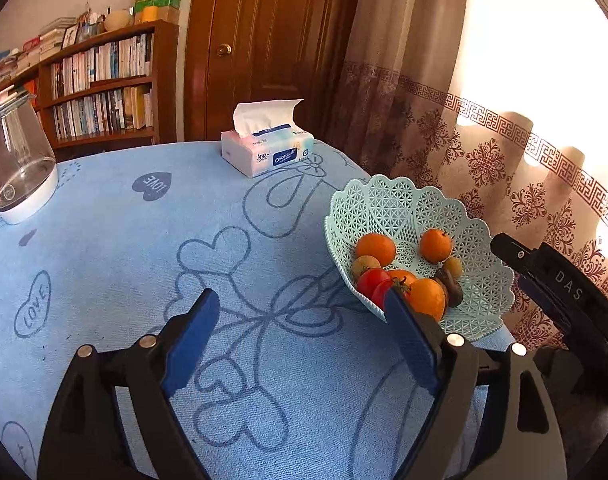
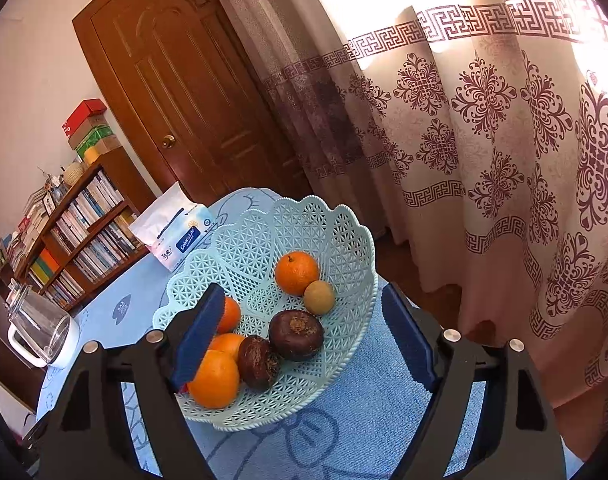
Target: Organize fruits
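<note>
Left gripper: black two-finger gripper with blue pads [image 1: 299, 312], fingers spread wide with nothing between them, hovering over the light blue tablecloth printed with hearts and "LOVE" [image 1: 115, 264]
Right gripper: matching black gripper with blue pads [image 2: 301, 308], likewise spread and empty, poised just above the basket's near side; its body shows at the right edge of the left wrist view
Basket: pale mint plastic lattice basket with a scalloped rim [image 2: 344, 224], standing on the cloth near the table's curtain-side edge, to the right of the left gripper
Fruit nearest the right gripper: two dark brown round fruits [image 2: 295, 334] touching each other, lying between the spread fingers in that view
Oranges: a cluster of round oranges [image 2: 215, 378] by the right gripper's left finger; another orange [image 2: 296, 273] further back, touching a small olive-yellow fruit [image 2: 319, 297]
Red fruit: red tomatoes, probably two [image 1: 371, 281], partly hidden behind the left gripper's right finger
Tissues: soft white and blue tissue pack [image 1: 267, 152], well apart from the basket
Kettle: clear glass kettle on a white base [image 1: 17, 164], at the far left
</note>
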`<state>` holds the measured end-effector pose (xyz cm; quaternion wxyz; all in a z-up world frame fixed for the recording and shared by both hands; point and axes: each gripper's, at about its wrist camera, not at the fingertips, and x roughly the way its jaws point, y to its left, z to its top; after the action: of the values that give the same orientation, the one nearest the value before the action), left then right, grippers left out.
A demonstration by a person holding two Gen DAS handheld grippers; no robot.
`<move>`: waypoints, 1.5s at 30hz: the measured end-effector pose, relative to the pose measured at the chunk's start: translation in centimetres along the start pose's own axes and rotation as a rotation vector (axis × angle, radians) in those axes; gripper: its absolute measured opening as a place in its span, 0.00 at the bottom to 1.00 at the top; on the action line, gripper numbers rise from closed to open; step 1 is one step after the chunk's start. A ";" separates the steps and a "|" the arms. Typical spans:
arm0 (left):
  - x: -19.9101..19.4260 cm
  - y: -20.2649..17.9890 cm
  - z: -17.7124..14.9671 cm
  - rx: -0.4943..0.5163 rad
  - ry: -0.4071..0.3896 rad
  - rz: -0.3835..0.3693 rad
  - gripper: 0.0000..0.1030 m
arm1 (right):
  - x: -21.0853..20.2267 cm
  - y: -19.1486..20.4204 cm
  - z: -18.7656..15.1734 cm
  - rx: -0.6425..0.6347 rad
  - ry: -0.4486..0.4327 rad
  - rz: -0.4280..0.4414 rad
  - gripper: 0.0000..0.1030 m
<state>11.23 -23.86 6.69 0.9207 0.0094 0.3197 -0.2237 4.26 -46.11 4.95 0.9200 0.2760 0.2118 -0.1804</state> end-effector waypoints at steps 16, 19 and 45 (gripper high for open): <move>-2.3 0.0 -1.0 0.093 -0.098 0.146 0.92 | -2.1 -0.1 -1.9 -0.066 0.007 0.011 0.92; -2.4 -0.2 -1.2 0.108 -0.104 0.164 0.92 | -2.5 0.4 -2.6 -0.108 0.016 0.025 0.93; -2.8 -0.4 -1.8 0.159 -0.134 0.264 0.92 | -3.0 4.3 -4.7 -0.335 -0.023 0.012 0.97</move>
<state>8.08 -22.84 7.00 0.9577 0.1089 0.2348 -0.1257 2.29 -39.32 4.73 0.9565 0.1182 0.2269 -0.1403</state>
